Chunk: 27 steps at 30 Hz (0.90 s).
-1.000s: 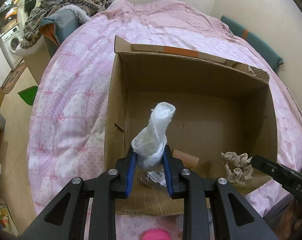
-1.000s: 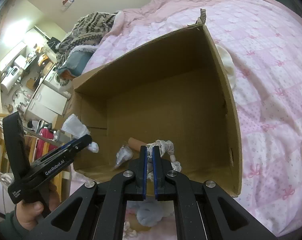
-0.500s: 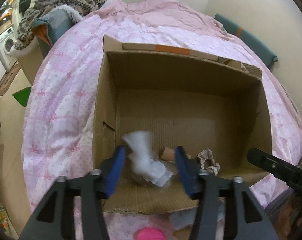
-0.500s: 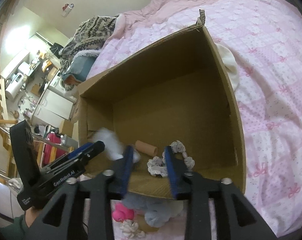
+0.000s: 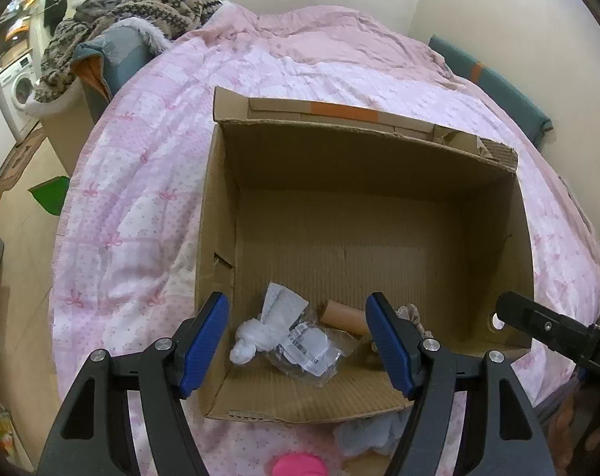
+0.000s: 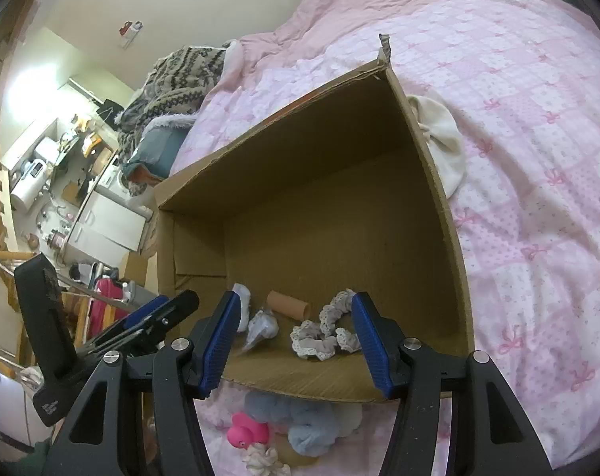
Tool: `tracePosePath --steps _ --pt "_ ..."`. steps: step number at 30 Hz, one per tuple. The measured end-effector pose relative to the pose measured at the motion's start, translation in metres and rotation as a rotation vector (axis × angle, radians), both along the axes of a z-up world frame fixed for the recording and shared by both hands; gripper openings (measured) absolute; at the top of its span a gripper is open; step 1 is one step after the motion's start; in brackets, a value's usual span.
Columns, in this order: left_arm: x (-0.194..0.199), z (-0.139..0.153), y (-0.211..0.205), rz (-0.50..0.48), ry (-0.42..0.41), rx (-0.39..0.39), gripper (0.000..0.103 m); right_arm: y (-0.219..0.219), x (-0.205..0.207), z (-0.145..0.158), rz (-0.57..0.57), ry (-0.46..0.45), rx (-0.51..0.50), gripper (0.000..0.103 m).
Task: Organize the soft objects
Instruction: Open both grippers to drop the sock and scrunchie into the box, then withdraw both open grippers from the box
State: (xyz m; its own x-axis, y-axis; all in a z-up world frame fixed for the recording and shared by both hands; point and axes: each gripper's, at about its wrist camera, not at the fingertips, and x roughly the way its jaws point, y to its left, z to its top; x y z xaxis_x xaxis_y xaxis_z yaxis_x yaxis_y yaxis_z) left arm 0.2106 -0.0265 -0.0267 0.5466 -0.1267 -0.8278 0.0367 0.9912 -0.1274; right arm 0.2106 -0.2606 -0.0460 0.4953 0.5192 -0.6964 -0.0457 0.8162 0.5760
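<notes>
An open cardboard box [image 5: 379, 166] [image 6: 307, 150] lies on a pink bed. Inside near its front edge lie a white rolled cloth [image 5: 262, 327] [image 6: 242, 309], a clear plastic bag [image 5: 307, 351] [image 6: 262, 327], a tan cardboard tube [image 5: 345, 317] [image 6: 288, 303] and a grey lace scrunchie [image 6: 327, 331] [image 5: 409, 313]. My left gripper [image 5: 298, 343] is open and empty just above the cloth. My right gripper [image 6: 294, 343] is open and empty above the scrunchie. In front of the box lie a pink rubber duck [image 6: 246, 432] [image 5: 298, 466] and a light blue soft thing [image 6: 307, 426] [image 5: 373, 434].
The pink quilt [image 5: 141, 182] [image 6: 537, 198] surrounds the box. A cream cloth [image 6: 442, 142] lies beside the box's right wall. A patterned blanket on a grey chair [image 5: 133, 12] stands at the far left. A white frilly item [image 6: 262, 460] lies by the duck.
My left gripper opened and dropped the white cloth into the box. My right gripper opened and let go of the scrunchie, which now lies on the box floor. Both pulled back slightly.
</notes>
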Motion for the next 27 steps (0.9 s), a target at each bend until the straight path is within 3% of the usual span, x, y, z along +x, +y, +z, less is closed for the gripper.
tracePosePath --steps 27 --pt "-0.036 0.020 0.020 0.047 -0.017 0.047 0.070 -0.004 -0.026 0.013 0.000 -0.010 -0.025 0.061"
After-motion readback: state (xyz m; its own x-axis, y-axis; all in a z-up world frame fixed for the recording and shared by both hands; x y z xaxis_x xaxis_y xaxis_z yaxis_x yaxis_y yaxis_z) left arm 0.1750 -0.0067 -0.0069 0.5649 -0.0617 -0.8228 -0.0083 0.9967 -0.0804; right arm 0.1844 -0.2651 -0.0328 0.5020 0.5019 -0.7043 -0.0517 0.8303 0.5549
